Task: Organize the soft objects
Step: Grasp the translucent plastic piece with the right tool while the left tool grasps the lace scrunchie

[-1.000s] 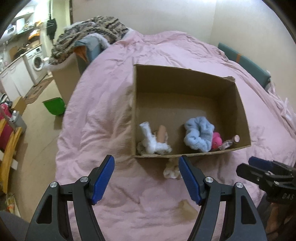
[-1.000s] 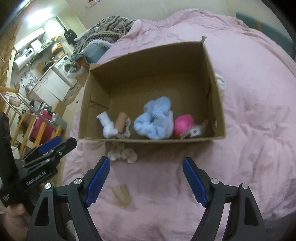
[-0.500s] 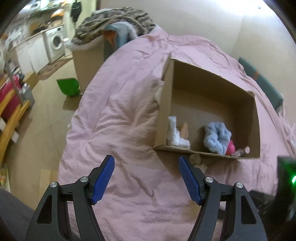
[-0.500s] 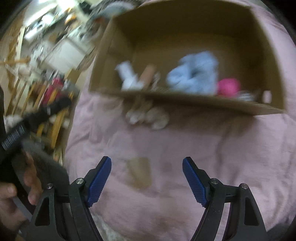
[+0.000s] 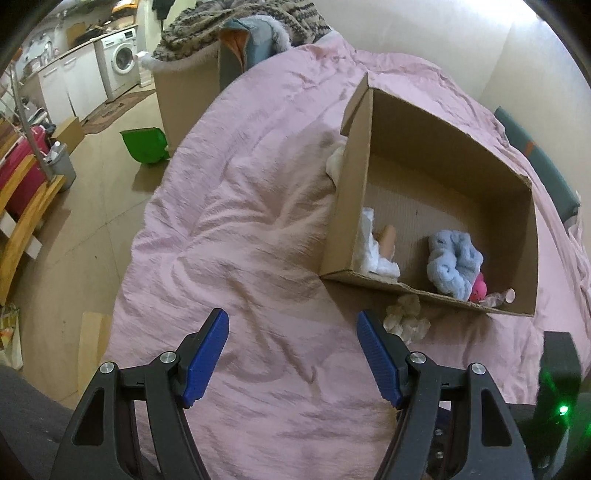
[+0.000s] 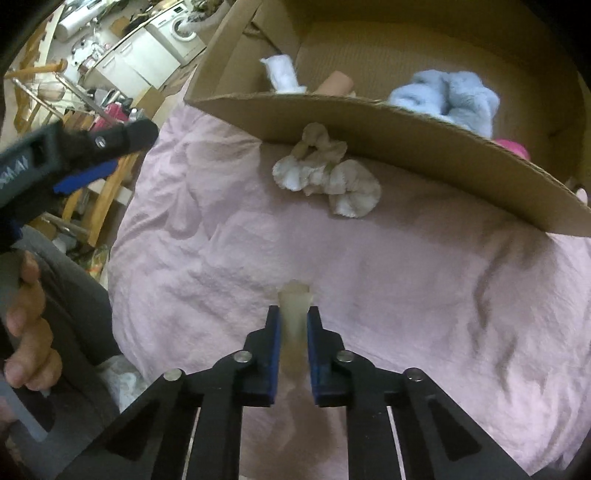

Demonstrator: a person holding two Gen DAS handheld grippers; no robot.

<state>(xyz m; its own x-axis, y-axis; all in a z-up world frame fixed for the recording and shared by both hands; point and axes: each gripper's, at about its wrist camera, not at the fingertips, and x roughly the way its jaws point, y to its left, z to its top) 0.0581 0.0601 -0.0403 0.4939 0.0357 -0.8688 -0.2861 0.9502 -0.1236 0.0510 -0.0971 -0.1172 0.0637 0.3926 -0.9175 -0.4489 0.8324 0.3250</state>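
Note:
A cardboard box lies on the pink bedcover. Inside it are a white cloth, a tan roll, a light blue fluffy scrunchie and a pink ball. A beige scrunchie lies on the cover just outside the box's near wall; it also shows in the left wrist view. My right gripper is shut on a small beige soft piece low on the cover. My left gripper is open and empty, left of the box.
A washing machine, a green dustpan and a wooden rack stand on the floor to the left. A pile of blankets sits at the head of the bed. A green cushion lies far right.
My right gripper dropped toward the cover and closed on the beige piece. My left gripper swung left, so the box now sits to the right in its view.

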